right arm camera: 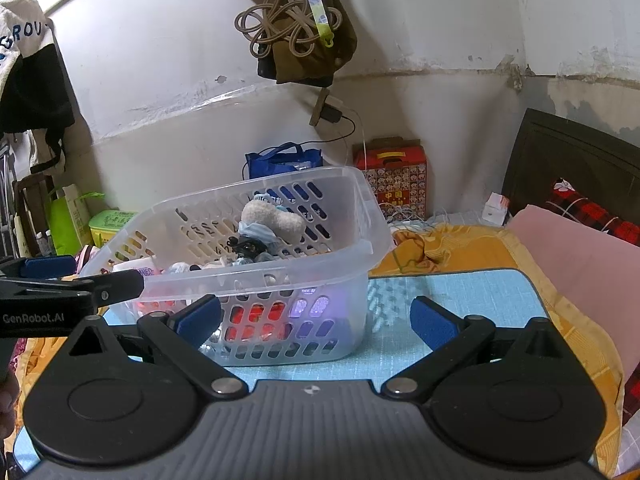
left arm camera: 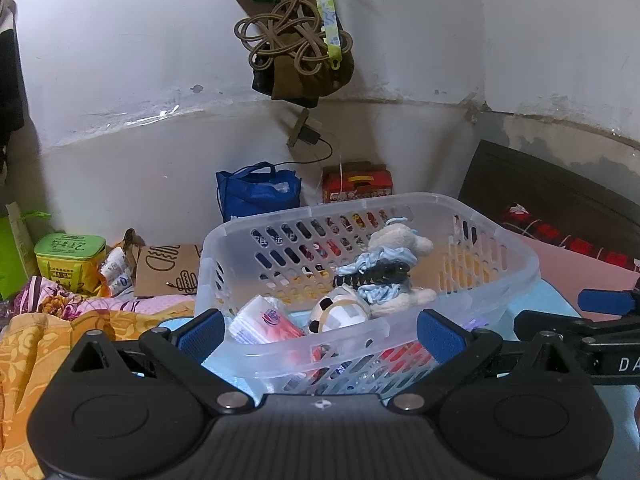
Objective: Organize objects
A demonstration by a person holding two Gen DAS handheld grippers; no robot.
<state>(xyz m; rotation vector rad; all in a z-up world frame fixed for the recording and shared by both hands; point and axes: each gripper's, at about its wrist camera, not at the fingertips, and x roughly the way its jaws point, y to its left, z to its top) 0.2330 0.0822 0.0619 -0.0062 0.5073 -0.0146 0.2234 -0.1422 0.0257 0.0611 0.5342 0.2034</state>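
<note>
Now: both tongs spread, nothing held, left tongs straddling near rim of clear basket, right tongs just before it; basket on blue mat, plush toy inside.

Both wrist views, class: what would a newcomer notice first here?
The clear plastic basket on the blue mat, holding a plush toy, a black hair claw and a tissue pack. Both grippers, left and right, face it with jaws open. A knotted cord hangs on the wall behind.
</note>
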